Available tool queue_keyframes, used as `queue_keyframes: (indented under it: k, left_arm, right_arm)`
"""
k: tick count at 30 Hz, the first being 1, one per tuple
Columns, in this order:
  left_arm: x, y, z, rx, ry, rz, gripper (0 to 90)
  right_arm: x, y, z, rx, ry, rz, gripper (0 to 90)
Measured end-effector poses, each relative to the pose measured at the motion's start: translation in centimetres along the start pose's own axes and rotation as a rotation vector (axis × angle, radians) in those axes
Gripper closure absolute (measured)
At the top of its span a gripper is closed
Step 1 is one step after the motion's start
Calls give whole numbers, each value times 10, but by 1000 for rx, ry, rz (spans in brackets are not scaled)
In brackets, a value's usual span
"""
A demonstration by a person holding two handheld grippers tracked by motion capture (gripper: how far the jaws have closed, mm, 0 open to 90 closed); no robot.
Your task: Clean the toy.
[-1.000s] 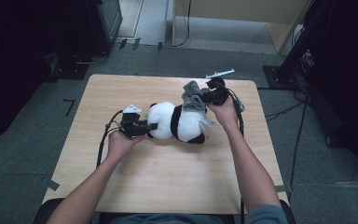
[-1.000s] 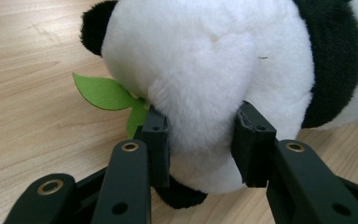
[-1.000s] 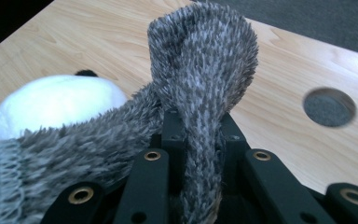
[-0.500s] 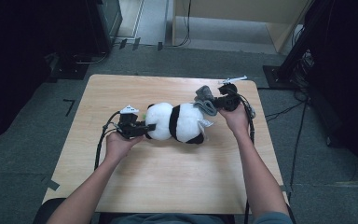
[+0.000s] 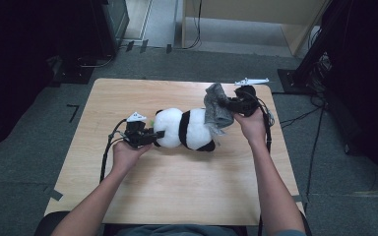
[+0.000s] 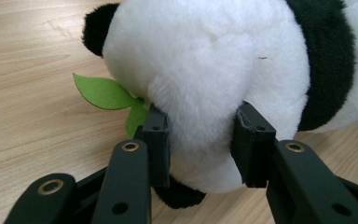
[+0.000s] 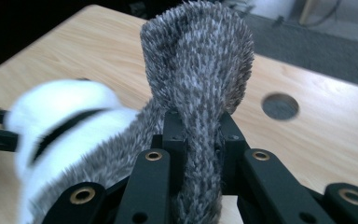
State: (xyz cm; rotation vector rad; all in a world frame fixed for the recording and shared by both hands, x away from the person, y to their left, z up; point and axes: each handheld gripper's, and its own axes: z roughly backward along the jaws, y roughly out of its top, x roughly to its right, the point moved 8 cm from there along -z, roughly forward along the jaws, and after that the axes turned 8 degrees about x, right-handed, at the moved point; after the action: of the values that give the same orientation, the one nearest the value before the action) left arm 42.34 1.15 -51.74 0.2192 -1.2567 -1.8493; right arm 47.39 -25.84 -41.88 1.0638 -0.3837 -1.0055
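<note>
A black and white plush panda (image 5: 187,129) lies on its side in the middle of the wooden table (image 5: 177,196). My left gripper (image 5: 158,134) is shut on the panda's white head (image 6: 200,70); its jaws press into the fur on both sides. A green felt leaf (image 6: 103,92) pokes out beside the head. My right gripper (image 5: 230,105) is shut on a grey fuzzy cloth (image 5: 216,109) that wraps the panda's far end. In the right gripper view the grey cloth (image 7: 200,60) rises between the jaws, with the panda (image 7: 60,116) blurred at left.
A round hole (image 7: 280,106) is cut in the tabletop near the right gripper. Cables (image 5: 107,155) trail from both grippers over the table. Dark equipment and cables stand on the grey floor (image 5: 320,162) around the table.
The right gripper has pulled the grey cloth away to the right and farther off the panda's body. The left gripper has kept its hold on the head.
</note>
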Motion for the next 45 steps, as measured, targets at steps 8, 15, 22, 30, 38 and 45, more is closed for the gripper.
queue_keyframes:
  k: [8, 15, 22, 30, 38, 45]
  left_arm:
    - [3, 0, 1, 19, 10, 13, 622]
    - [6, -2, 4, 30, 21, 17, 621]
    - [9, -4, 6, 46, 35, 18, 620]
    - [8, -7, 7, 43, 37, 15, 618]
    - [7, -8, 6, 35, 34, 22, 617]
    - [6, -7, 5, 34, 37, 22, 618]
  right_arm:
    - [-61, 29, -1, 27, 102, 87, 791]
    - [-107, 33, -18, 0, 210, 128, 791]
    - [-139, 25, -40, -28, 285, 161, 791]
    - [-154, 4, -73, -68, 333, 137, 790]
    - [-144, -18, -96, -133, 292, 146, 781]
    - [-133, -19, -94, -126, 247, 170, 775]
